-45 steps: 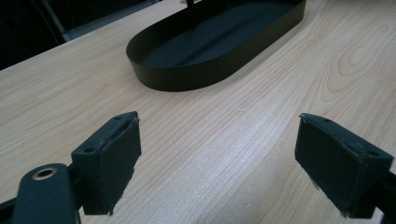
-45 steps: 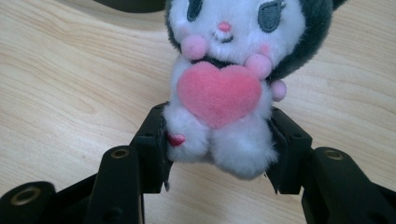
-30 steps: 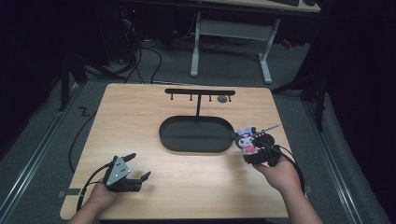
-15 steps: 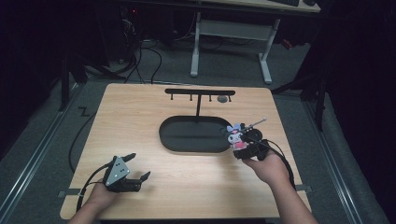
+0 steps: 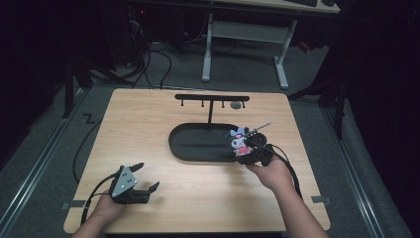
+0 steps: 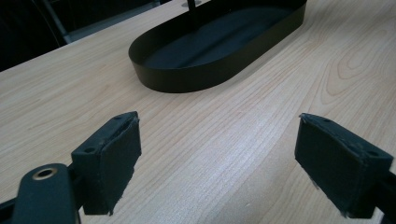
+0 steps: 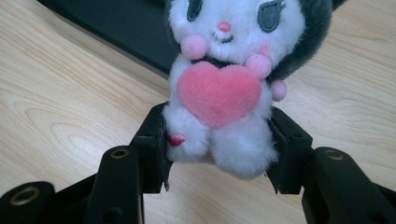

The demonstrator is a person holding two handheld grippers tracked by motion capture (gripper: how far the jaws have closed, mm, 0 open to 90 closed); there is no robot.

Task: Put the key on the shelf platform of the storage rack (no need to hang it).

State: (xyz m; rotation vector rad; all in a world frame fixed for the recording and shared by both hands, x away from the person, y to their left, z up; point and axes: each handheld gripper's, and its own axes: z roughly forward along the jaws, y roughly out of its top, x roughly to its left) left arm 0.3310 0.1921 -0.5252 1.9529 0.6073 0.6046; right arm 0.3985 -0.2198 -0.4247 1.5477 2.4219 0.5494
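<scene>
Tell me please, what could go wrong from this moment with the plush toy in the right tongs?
The right tongs pinch the plush toy only at its soft lower body, so it may slip or tilt. The toy sits at the edge of the black oval tray, beside the hook stand; its keychain could catch there.

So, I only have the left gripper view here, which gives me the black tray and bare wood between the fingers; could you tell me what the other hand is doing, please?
Observer: The right gripper is shut on a plush toy, gripped at its lower body.
Operator: Thank you. What does the toy look like?
Observer: White and dark grey, hugging a pink heart.
Operator: And where is it relative to the tray?
Observer: At the right end of the tray, by its rim.
Operator: Is anything behind the tray?
Observer: A black T-shaped hook stand rises from the tray's far side.
</scene>
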